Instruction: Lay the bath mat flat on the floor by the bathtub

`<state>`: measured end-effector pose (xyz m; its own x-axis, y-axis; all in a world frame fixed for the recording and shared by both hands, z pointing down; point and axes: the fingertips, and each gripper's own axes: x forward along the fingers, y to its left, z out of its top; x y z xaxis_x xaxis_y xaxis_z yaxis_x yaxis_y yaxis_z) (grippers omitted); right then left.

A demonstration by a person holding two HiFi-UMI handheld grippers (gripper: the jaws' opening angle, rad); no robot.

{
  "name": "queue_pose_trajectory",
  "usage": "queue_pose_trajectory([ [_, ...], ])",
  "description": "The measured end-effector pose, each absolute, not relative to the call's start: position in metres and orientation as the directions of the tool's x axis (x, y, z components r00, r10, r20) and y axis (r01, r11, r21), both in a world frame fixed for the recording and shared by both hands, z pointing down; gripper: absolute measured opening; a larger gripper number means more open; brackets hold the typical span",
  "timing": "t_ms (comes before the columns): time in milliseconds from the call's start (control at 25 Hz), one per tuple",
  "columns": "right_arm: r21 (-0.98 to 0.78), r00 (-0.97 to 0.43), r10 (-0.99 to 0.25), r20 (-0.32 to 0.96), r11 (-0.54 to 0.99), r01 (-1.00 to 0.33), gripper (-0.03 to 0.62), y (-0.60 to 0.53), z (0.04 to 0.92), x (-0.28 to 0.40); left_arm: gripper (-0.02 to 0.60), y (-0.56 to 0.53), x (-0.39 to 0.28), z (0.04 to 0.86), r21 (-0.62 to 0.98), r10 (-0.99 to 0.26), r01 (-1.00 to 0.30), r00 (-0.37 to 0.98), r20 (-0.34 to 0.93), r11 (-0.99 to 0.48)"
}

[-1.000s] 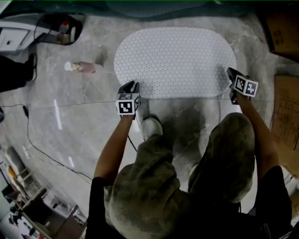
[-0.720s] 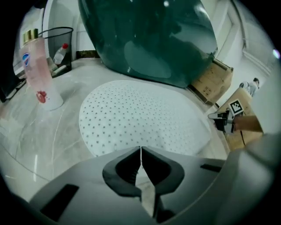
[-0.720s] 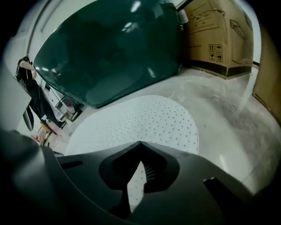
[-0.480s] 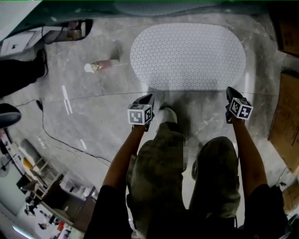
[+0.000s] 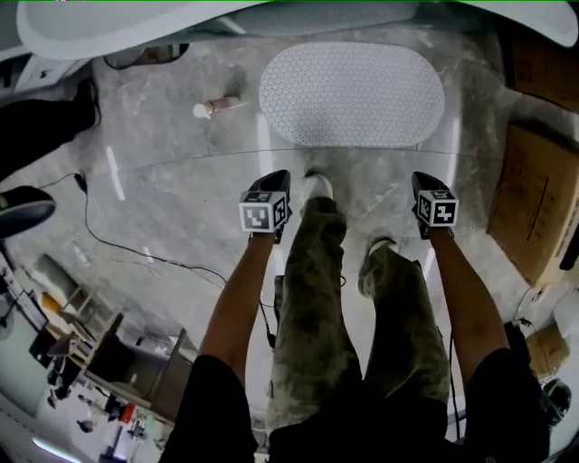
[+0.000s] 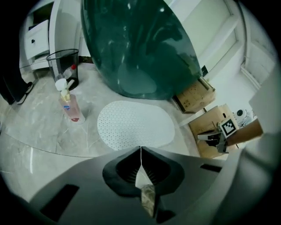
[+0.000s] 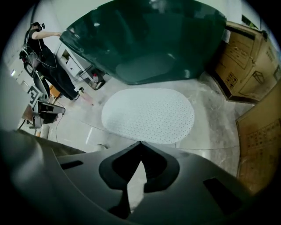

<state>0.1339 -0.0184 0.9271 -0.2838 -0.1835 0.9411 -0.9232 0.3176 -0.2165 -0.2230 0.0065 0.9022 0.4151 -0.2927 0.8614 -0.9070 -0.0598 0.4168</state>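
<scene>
The white oval bath mat (image 5: pixel 352 94) (image 6: pixel 135 125) (image 7: pixel 149 115) lies flat on the grey marble floor, right beside the dark green bathtub (image 6: pixel 136 44) (image 7: pixel 149 39), whose pale rim (image 5: pixel 127 23) runs along the top of the head view. Both grippers are raised well above the floor, away from the mat. My left gripper (image 5: pixel 279 185) (image 6: pixel 140 147) is shut with nothing between its tips. The right gripper (image 5: pixel 422 185) (image 7: pixel 140 143) is shut and empty too. The person stands behind the mat's near edge, one shoe (image 5: pixel 316 187) close to it.
A pump bottle (image 5: pixel 215 107) (image 6: pixel 70 107) lies on the floor left of the mat, near a black wire bin (image 6: pixel 63 66). Cardboard boxes (image 5: pixel 534 199) (image 7: pixel 259 127) stand to the right. A black cable (image 5: pixel 136 253) snakes over the floor at left, with shelving clutter beyond.
Both grippers have come off the mat's near edge and risen as the person stood up. The mat stays flat on the floor and looks smaller and farther now.
</scene>
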Motion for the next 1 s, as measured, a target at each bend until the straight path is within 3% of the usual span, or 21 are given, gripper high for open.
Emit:
queue_pose_trajectory([
  [240,-0.231,-0.298,-0.193,0.935,0.307,-0.923,0.023,-0.038,0.804,0.092,0.025,0.005,-0.212,0.792,0.438,-0.262,-0.890,0.457,0.850,-0.129],
  [520,-0.190,-0.265,-0.195,0.944,0.337,-0.922,0.025,-0.065,0.679,0.060,0.025,-0.011,-0.235,0.691,0.504,-0.346,-0.856,0.440,0.829,0.117],
  [720,-0.146,-0.225,-0.204,0.953,0.343,-0.928,0.025,-0.058,0.557,0.074,0.025,-0.001,-0.224,0.601,0.501,-0.362,-0.863,0.448,0.817,0.063],
  [1000,-0.117,-0.235,-0.258,0.937,0.402,-0.908,0.025,-0.068,0.422,0.064,0.025,-0.039,-0.240,0.440,0.546,-0.553,-0.834,0.494,0.671,-0.082],
])
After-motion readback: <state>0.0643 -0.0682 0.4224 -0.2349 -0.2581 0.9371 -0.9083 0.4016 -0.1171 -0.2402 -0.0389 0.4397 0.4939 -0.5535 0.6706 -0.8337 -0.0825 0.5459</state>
